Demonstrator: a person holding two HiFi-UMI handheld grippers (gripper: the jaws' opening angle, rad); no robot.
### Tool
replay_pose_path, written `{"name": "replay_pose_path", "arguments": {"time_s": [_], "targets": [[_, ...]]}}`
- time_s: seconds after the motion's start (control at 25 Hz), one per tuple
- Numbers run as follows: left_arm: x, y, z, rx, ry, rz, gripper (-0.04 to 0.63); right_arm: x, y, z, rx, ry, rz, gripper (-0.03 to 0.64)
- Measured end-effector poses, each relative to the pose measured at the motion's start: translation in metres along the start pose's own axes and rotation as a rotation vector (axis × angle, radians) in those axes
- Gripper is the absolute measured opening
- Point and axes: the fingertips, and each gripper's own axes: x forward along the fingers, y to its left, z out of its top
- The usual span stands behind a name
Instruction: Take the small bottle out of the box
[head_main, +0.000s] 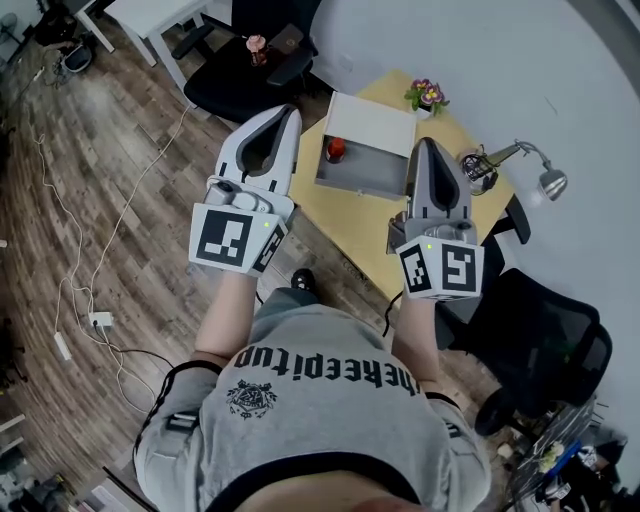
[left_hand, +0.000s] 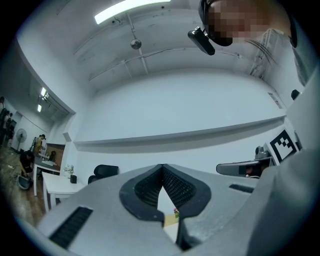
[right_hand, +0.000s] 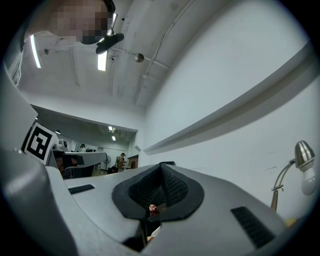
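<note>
In the head view a small red bottle (head_main: 336, 150) stands inside an open white box (head_main: 372, 122) on a yellow table (head_main: 335, 220). I hold both grippers up in the air on the near side of the box, pointing toward it. My left gripper (head_main: 282, 112) hovers left of the box, its jaws shut with nothing between them. My right gripper (head_main: 428, 145) hovers at the box's right end, also shut and empty. In the left gripper view the left gripper (left_hand: 162, 170) has its ribbed pads meeting at the tip. In the right gripper view the right gripper (right_hand: 161, 169) is closed the same way.
A potted flower (head_main: 428, 96) and a desk lamp (head_main: 545, 181) sit at the table's far side. A black office chair (head_main: 240, 80) stands beyond the left gripper, another chair (head_main: 545, 350) at the right. Cables and a power strip (head_main: 100, 320) lie on the wooden floor.
</note>
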Motion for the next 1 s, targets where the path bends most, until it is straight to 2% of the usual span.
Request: {"name": "replay_pose_path", "arguments": {"time_s": [0.24,0.52,0.72,1.0], "targets": [[0.026,0.017,-0.028,-0.013,0.061,-0.059,0.003,0.03,-0.001,-0.027,0.014,0.055,-0.021,0.002],[0.046,0.026,-0.076,-0.046,0.151,-0.106,0.003,0.047,-0.006,-0.081,0.042,0.173,-0.049,0.002],[0.054,0.025,-0.118,-0.066,0.247,-0.146,0.003,0.048,-0.008,-0.116,0.068,0.251,-0.065,0.002],[0.058,0.013,-0.187,-0.075,0.401,-0.249,0.003,0.045,-0.006,-0.147,0.087,0.321,-0.079,0.002]]}}
